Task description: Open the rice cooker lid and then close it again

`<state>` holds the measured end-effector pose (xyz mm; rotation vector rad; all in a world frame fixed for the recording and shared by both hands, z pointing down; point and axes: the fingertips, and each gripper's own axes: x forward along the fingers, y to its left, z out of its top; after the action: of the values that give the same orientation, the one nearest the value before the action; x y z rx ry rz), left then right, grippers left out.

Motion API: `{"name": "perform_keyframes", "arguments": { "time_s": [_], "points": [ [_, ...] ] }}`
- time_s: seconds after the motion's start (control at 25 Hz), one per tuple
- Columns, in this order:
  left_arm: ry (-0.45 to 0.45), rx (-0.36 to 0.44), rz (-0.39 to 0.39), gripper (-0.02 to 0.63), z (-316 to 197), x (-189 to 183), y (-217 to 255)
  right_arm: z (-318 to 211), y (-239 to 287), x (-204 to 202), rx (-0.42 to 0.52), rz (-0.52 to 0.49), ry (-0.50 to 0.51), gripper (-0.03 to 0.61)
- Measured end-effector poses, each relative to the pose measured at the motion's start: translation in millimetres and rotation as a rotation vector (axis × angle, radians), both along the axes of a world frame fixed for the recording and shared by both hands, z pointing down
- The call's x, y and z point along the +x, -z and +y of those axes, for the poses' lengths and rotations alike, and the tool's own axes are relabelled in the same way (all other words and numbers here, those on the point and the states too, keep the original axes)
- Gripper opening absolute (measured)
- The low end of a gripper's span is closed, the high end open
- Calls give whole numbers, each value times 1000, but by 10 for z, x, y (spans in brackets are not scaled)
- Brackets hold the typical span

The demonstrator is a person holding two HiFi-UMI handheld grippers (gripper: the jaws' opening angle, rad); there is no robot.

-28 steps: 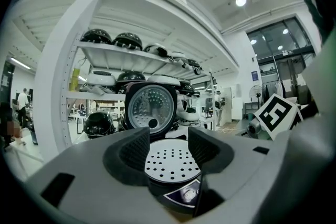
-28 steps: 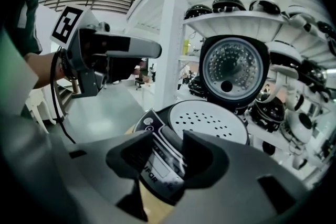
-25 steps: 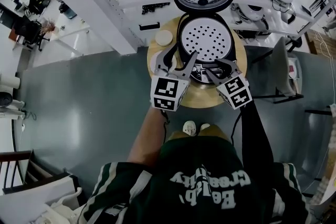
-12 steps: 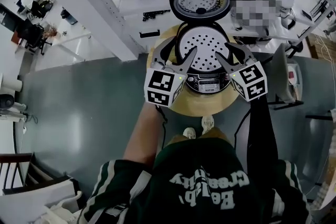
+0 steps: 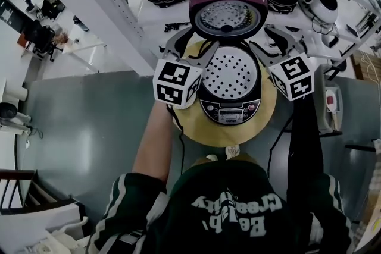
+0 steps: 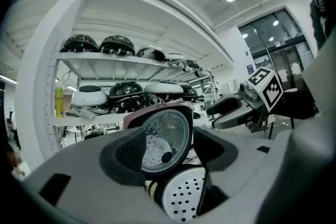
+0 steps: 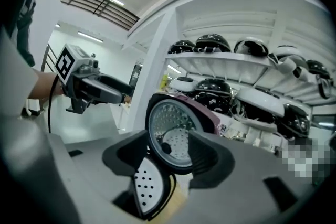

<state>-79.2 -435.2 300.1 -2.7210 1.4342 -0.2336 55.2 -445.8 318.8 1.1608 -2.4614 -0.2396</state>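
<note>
The rice cooker (image 5: 229, 105) stands on a round wooden table (image 5: 202, 131). Its maroon-rimmed lid (image 5: 228, 15) stands fully open, and a perforated white tray (image 5: 231, 71) covers the pot. My left gripper (image 5: 191, 44) hovers at the cooker's left and my right gripper (image 5: 266, 41) at its right, both beside the lid's lower edge. Both jaws have just been opening and hold nothing. In the left gripper view the lid (image 6: 163, 139) shows beyond the open left gripper (image 6: 170, 150). In the right gripper view the lid (image 7: 176, 136) lies past the open right gripper (image 7: 168, 157).
White shelving (image 5: 178, 0) loaded with dark and white cookers stands right behind the table, with a thick white upright (image 5: 95, 9) at the left. A folded stand (image 5: 324, 89) leans at the right. Grey floor (image 5: 89, 122) surrounds the table.
Both grippers have risen from the cooker's front panel and spread apart to either side of the open lid. The lid has stayed open.
</note>
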Motion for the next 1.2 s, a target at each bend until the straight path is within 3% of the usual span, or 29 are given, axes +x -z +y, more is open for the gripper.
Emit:
{"name": "perform_keyframes", "arguments": {
  "time_s": [0.4,1.0,1.2],
  "points": [
    [70,27,-24,295,-616,-85,193,-666,322,165,58,26,8,267],
    [121,-17,-21,324,-1249,-138,170,-1254,204,160,-15,40,54,311],
    [85,-48,-16,331,-1282,-83,104,-1249,120,90,-53,28,82,324]
  ]
}}
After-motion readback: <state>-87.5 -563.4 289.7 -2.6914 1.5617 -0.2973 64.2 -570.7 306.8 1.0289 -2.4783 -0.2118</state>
